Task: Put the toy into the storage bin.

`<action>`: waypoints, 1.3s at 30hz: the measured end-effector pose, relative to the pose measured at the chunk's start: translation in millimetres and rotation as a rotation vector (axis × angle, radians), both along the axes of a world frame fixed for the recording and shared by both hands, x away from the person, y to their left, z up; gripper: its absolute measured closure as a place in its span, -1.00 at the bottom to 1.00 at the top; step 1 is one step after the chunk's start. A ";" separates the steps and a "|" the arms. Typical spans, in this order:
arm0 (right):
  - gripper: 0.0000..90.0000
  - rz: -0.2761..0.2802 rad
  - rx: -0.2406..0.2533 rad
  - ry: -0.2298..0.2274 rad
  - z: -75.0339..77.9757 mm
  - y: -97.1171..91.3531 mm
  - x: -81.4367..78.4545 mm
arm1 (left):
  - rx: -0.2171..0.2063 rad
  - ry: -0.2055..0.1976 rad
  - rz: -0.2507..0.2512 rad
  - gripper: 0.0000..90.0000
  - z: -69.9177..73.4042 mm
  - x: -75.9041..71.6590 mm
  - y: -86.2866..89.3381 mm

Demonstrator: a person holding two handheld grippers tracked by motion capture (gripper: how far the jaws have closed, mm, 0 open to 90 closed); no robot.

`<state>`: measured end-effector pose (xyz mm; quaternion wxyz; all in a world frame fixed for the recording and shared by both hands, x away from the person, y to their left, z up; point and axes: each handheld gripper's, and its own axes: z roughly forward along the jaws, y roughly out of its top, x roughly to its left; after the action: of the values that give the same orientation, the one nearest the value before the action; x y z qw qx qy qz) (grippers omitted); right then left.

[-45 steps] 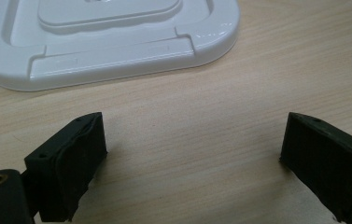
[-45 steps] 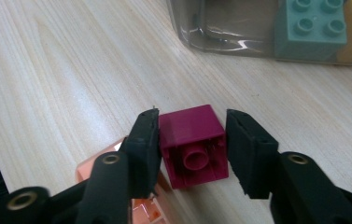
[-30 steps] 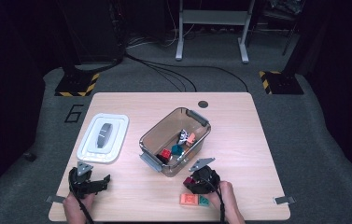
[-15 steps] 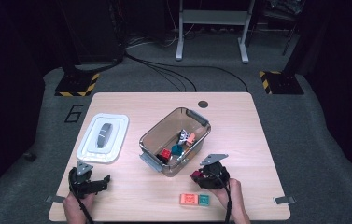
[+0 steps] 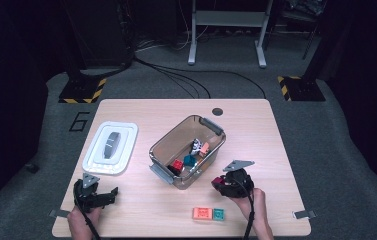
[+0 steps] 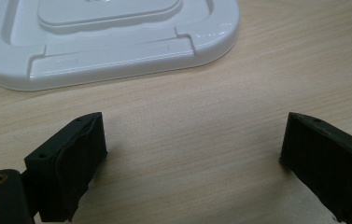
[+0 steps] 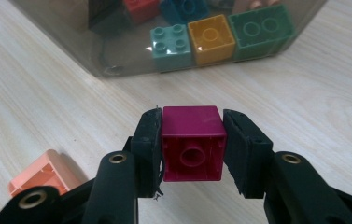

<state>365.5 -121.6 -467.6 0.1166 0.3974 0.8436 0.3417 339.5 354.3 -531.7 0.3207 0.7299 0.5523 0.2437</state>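
My right gripper (image 5: 220,182) is shut on a magenta brick (image 7: 193,144), its underside facing the camera, just above the table (image 5: 256,150). It hangs beside the near right wall of the clear bin (image 5: 211,125). In the right gripper view the bin (image 7: 117,51) holds teal (image 7: 171,42), yellow (image 7: 209,36) and green (image 7: 260,30) bricks against its wall. An orange brick (image 5: 202,214) and a teal brick (image 5: 218,214) lie joined on the table in front of that gripper. My left gripper (image 5: 108,193) rests open at the front left, with bare wood between its fingers (image 6: 78,158).
The bin's white lid (image 5: 111,147) lies flat left of the bin, just beyond the left gripper, and appears in the left gripper view as the white lid (image 6: 108,42). A peach brick (image 7: 43,175) sits low left in the right gripper view. A round hole (image 5: 217,111) marks the table's far side.
My right gripper has moved right and away from the front edge, off the orange and teal pair, carrying the magenta brick toward the bin. The left gripper has not moved.
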 end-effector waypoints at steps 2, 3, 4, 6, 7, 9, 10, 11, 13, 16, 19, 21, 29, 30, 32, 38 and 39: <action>0.30 -0.014 0.005 -0.003 1.8 -3.2 1.4 | 0.000 0.000 0.000 -0.85 0.0 0.0 0.0; 0.30 -0.013 0.003 -0.007 2.8 -5.1 2.2 | 0.000 0.000 0.000 -0.85 0.0 0.0 -0.1; 0.30 -0.017 0.002 -0.007 3.4 -5.8 2.4 | 0.001 -0.001 0.000 -0.85 0.0 -0.1 -0.1; 0.30 -0.027 0.006 -0.009 4.9 -8.3 3.4 | 0.000 0.000 0.000 -0.85 0.0 0.0 0.0; 0.30 -0.031 0.008 -0.011 5.4 -9.3 4.1 | 0.000 0.000 0.000 -0.85 0.0 0.0 0.0; 0.30 -0.039 0.011 -0.014 6.7 -11.0 4.6 | 0.002 -0.001 0.001 -0.85 0.0 0.0 -0.1; 0.30 -0.043 0.012 -0.018 7.6 -11.7 5.2 | 0.001 -0.001 0.000 -0.85 0.0 -0.1 -0.1; 0.30 -0.047 0.010 -0.017 8.5 -12.7 5.3 | 0.000 -0.001 0.000 -0.85 0.0 0.0 -0.1; 0.30 -0.044 0.009 -0.030 9.7 -15.6 7.3 | 0.000 0.000 0.000 -0.85 0.0 0.0 0.0; 0.30 -0.063 0.015 -0.033 13.3 -18.6 8.7 | 0.001 -0.001 0.000 -0.85 0.0 -0.1 -0.2; 0.30 -0.079 0.021 -0.039 16.1 -21.4 10.3 | 0.000 0.000 0.000 -0.85 0.0 0.0 0.0; 0.30 -0.082 0.019 -0.034 17.4 -22.7 10.3 | 0.000 0.000 0.000 -0.85 0.0 0.0 0.0; 0.30 -0.106 0.027 -0.051 27.1 -30.5 15.1 | 0.002 -0.001 0.000 -0.85 0.0 0.0 -0.1; 0.30 -0.105 0.026 -0.055 27.7 -31.4 15.8 | 0.000 0.000 0.000 -0.85 0.0 0.0 0.0; 0.30 -0.107 0.028 -0.065 29.7 -33.3 17.9 | -0.002 -0.002 0.000 -0.85 -0.2 0.1 0.0; 0.30 -0.121 0.035 -0.067 36.0 -37.7 21.6 | -0.001 0.000 0.000 -0.85 0.0 0.1 0.1; 0.30 -0.120 0.037 -0.072 36.6 -38.7 23.0 | -0.002 -0.003 0.000 -0.85 -0.2 0.1 -0.1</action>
<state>388.5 -160.3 -430.9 0.1597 0.4366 0.8072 0.3637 339.6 354.3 -531.9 0.3219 0.7293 0.5522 0.2443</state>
